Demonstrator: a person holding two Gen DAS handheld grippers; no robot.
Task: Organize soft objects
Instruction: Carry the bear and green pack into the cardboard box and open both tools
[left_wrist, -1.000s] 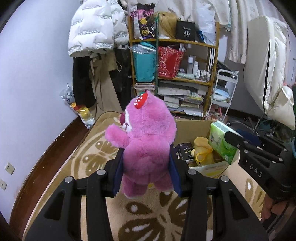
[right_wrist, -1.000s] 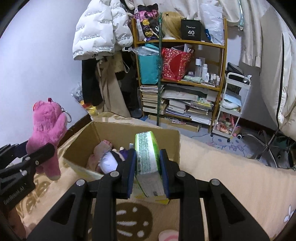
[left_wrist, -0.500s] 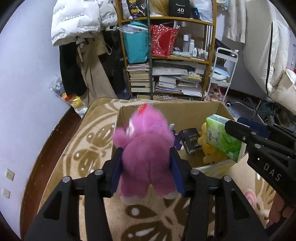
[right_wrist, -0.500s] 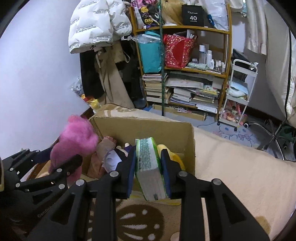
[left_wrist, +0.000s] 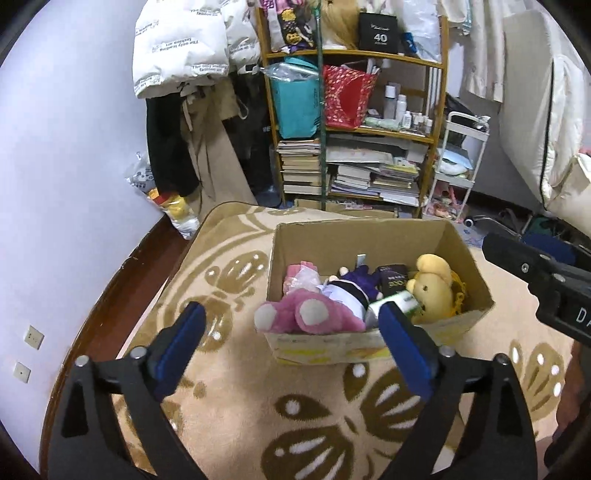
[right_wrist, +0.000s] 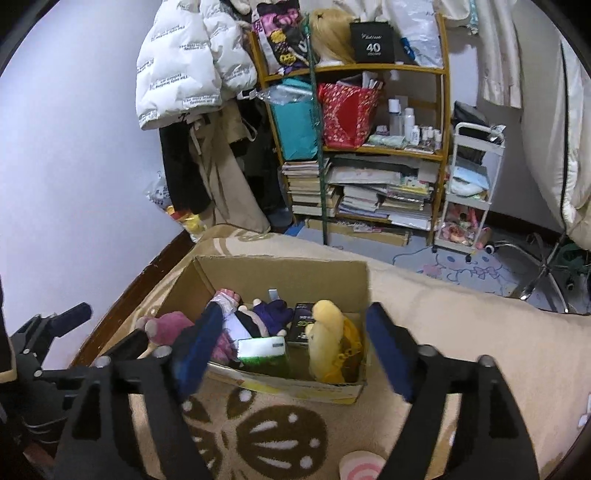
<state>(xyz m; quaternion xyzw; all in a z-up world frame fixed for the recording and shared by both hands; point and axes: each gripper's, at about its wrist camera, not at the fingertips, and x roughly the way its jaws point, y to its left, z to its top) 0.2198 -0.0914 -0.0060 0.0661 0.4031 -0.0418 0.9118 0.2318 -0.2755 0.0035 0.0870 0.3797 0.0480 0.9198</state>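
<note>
An open cardboard box (left_wrist: 373, 230) (right_wrist: 280, 269) stands on the beige patterned blanket. In it lie a pink plush bear (left_wrist: 306, 317) (right_wrist: 166, 325) at the left front, a purple-dressed doll (left_wrist: 351, 288) (right_wrist: 266, 314), a yellow plush (left_wrist: 434, 288) (right_wrist: 325, 336), a green tissue pack (left_wrist: 397, 301) (right_wrist: 262, 350) and a black packet (left_wrist: 393, 282) (right_wrist: 301, 325). My left gripper (left_wrist: 291, 347) is open and empty just in front of the box. My right gripper (right_wrist: 291, 347) is open and empty over the box's front edge.
A cluttered wooden shelf (left_wrist: 354, 122) (right_wrist: 354, 133) with books and bags stands behind the box. Coats hang at its left (left_wrist: 192, 110). A white trolley (right_wrist: 469, 192) stands at the right. The bed's dark wooden edge (left_wrist: 122, 273) runs along the left wall. A pink-striped object (right_wrist: 360, 467) lies near the front.
Both grippers have opened. The pink bear left my left gripper and the tissue pack left my right gripper; both now lie in the box. Both grippers have drawn back a little.
</note>
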